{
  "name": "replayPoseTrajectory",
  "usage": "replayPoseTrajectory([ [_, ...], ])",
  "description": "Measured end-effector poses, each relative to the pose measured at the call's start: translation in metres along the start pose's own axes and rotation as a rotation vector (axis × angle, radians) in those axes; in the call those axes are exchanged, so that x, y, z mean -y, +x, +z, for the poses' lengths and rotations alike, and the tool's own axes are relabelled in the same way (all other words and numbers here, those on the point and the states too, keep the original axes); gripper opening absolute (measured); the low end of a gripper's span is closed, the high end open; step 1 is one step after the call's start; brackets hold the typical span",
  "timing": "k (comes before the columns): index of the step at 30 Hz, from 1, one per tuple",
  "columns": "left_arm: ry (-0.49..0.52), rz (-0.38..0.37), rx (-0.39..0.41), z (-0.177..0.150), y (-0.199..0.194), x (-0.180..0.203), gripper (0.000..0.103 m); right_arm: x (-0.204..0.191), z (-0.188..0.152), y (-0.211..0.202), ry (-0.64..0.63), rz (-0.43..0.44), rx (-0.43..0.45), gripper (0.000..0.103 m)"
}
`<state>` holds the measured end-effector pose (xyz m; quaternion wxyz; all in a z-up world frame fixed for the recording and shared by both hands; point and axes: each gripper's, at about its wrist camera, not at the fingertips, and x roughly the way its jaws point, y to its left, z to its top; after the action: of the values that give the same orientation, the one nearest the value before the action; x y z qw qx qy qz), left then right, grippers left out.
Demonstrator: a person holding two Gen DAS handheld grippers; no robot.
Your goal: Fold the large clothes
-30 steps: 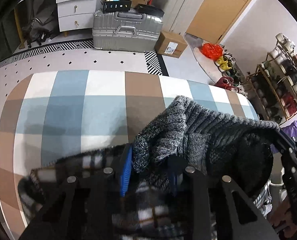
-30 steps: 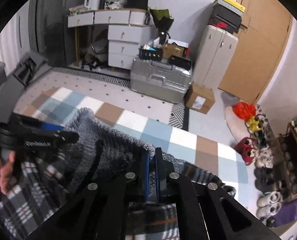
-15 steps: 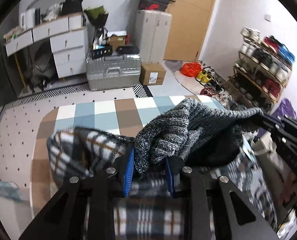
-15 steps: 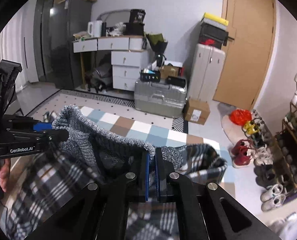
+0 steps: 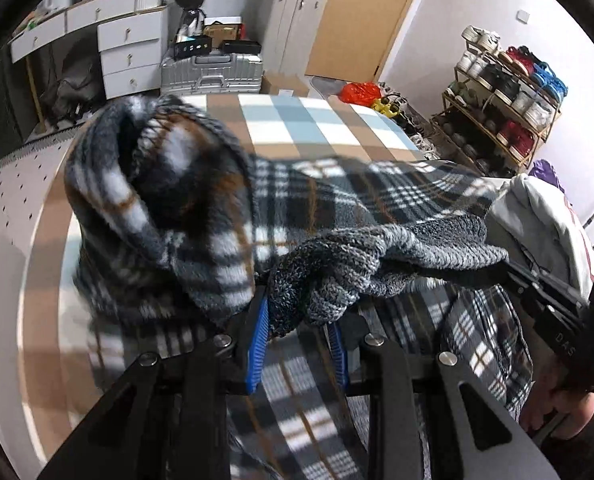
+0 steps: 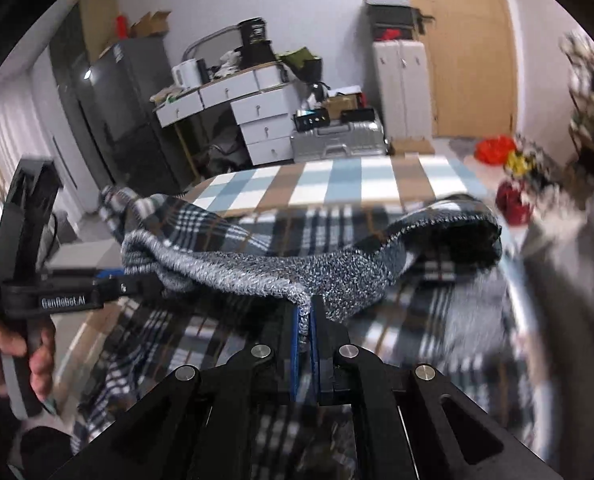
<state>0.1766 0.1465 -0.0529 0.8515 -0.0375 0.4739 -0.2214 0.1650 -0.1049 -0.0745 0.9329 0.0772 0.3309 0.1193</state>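
Both the left hand-held gripper [image 5: 299, 334] and right hand-held gripper [image 6: 306, 316] clench the sweater's [image 6: 337, 248] ribbed hem, the firmest place to hold this soft, floppy, fairly heavy knit.

The plaid garment [image 5: 337, 200] runs off the bottom edge of both wrist views, so its lower part is unseen. Its right side [image 6: 477, 320] smears into blur, as does the shoe rack [image 6: 589, 92]. The knit hem [image 5: 317, 292] hides the left gripper's [image 5: 299, 336] fingertips. The checked surface [image 5: 297, 124] lies mostly covered.
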Motion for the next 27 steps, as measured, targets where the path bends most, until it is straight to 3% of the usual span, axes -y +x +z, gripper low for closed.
replayPoseTrajectory([
  [9, -0.059, -0.009, -0.04, -0.025, 0.011, -0.004, 0.022, -0.006, -0.039, 0.0, -0.039, -0.009, -0.109, 0.004],
  [15, -0.042, 0.033, -0.179, -0.033, 0.031, -0.009, 0.025, -0.022, -0.061, 0.026, -0.153, -0.048, -0.254, 0.005],
  [19, -0.015, 0.057, -0.223, -0.031, 0.016, -0.013, 0.026, -0.026, -0.063, 0.036, -0.2, -0.077, -0.298, 0.005],
  [21, 0.011, 0.036, -0.243, -0.027, 0.0, -0.011, 0.026, -0.028, -0.065, 0.038, -0.212, -0.072, -0.312, 0.006],
  [24, 0.025, -0.081, -0.207, -0.01, -0.033, -0.005, 0.027, -0.033, -0.069, 0.039, -0.24, -0.064, -0.334, 0.007],
  [25, 0.024, -0.116, -0.182, 0.001, -0.045, -0.003, 0.029, -0.032, -0.068, 0.039, -0.24, -0.058, -0.342, 0.007],
  [26, 0.023, -0.125, -0.158, 0.01, -0.053, -0.001, 0.044, -0.032, -0.067, 0.038, -0.233, -0.046, -0.345, 0.007],
  [27, 0.02, -0.125, -0.121, 0.024, -0.061, 0.001, 0.068, -0.031, -0.069, 0.037, -0.225, -0.034, -0.343, 0.007],
])
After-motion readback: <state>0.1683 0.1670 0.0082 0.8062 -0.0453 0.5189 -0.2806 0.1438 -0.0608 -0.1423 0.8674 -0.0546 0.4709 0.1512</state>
